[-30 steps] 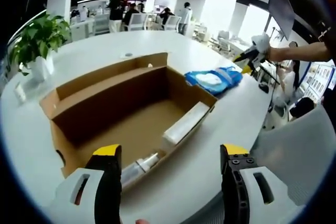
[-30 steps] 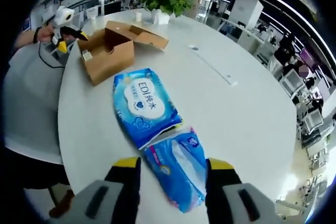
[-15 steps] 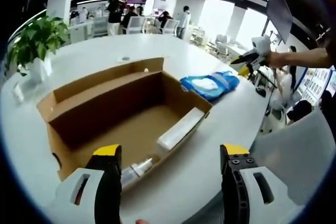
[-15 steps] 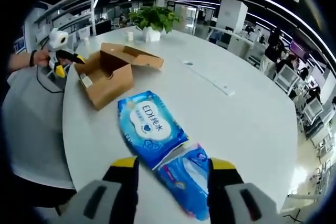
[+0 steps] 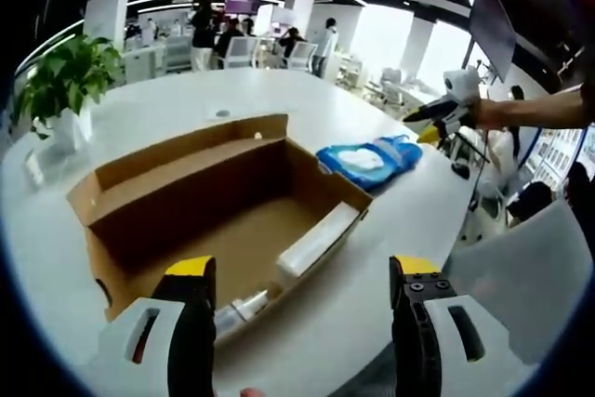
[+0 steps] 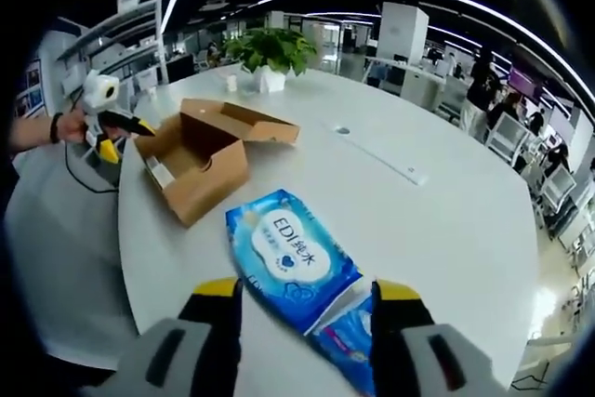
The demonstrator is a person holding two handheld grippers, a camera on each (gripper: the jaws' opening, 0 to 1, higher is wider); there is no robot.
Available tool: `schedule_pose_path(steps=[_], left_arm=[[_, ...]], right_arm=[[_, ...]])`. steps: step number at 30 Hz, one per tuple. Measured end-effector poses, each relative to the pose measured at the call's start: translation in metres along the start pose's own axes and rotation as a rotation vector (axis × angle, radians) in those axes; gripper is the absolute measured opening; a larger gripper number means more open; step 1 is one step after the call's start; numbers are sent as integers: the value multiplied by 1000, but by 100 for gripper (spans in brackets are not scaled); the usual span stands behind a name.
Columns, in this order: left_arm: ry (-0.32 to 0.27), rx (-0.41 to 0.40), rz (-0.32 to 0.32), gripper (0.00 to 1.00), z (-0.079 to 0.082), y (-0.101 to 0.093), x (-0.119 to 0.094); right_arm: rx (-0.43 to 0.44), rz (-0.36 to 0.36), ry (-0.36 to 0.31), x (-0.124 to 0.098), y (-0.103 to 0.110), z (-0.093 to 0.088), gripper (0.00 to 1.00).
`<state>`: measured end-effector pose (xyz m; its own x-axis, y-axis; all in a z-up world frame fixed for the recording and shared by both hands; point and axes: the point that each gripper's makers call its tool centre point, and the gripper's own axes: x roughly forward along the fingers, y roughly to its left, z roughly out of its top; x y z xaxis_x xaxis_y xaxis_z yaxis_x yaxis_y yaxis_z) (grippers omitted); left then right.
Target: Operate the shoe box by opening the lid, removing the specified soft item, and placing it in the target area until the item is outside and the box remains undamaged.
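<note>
— Two grippers, how held?
— Left gripper (image 5: pixel 302 276) poised above the near edge of the white table (image 5: pixel 149 90), jaws spread wide, nothing between them. Seen also in the right gripper view (image 6: pixel 116 127), raised beside the shoe box, gripped by a hand (image 6: pixel 70 125) on an outstretched forearm.
— And the right gripper (image 6: pixel 307 299)?
— Jaws apart as well, empty, hovering over the table's near edge, pointed at the wipes. Visible in the left gripper view (image 5: pixel 437 118) too, held level past the table's far right edge by a hand (image 5: pixel 483 113) at the end of an extended arm.
— Shoe box?
— Cardboard shoe box (image 5: pixel 223 202) open, lid folded back, sitting near the table edge just ahead of the left jaws. Inside: a long white wrapped bundle (image 5: pixel 316 244) lying against the right wall, plus a small clear-wrapped piece (image 5: pixel 240 307) at the near corner; contents of that one not readable.
— Soft item?
— Blue wipes pack (image 6: pixel 293 258) out of the box, flat on the table, well apart from the shoe box (image 6: pixel 200 151), just ahead of the right jaws. Touching its near end, a second blue pack (image 6: pixel 349 346), partly hidden between the jaws.
— Anything else?
— Potted plant (image 6: pixel 270 53) at the far edge.
</note>
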<state>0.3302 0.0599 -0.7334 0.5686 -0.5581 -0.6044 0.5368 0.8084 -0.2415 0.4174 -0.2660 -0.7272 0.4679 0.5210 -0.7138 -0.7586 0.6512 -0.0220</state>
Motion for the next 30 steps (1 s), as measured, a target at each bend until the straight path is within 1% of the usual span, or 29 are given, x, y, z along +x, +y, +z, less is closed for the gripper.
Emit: schedule_pose_path(steps=[4, 5, 12, 14, 20, 23, 30], left_arm=[[-9, -12, 4, 78, 2, 2, -1], [-12, -15, 4, 78, 2, 2, -1], [-21, -18, 4, 78, 4, 5, -1], [-22, -21, 1, 78, 4, 5, -1], [-19, -15, -8, 78, 3, 3, 2], [-23, -18, -12, 78, 4, 3, 1], [-30, -22, -16, 78, 5, 1, 1]], right_arm=[[17, 14, -24, 6, 8, 9, 55], [26, 29, -37, 9, 12, 14, 55], [20, 65, -75, 20, 32, 35, 57], [12, 76, -87, 22, 39, 41, 57], [11, 102, -112, 25, 46, 49, 58], [9, 112, -124, 27, 56, 58, 58], [4, 132, -151, 32, 72, 75, 58]])
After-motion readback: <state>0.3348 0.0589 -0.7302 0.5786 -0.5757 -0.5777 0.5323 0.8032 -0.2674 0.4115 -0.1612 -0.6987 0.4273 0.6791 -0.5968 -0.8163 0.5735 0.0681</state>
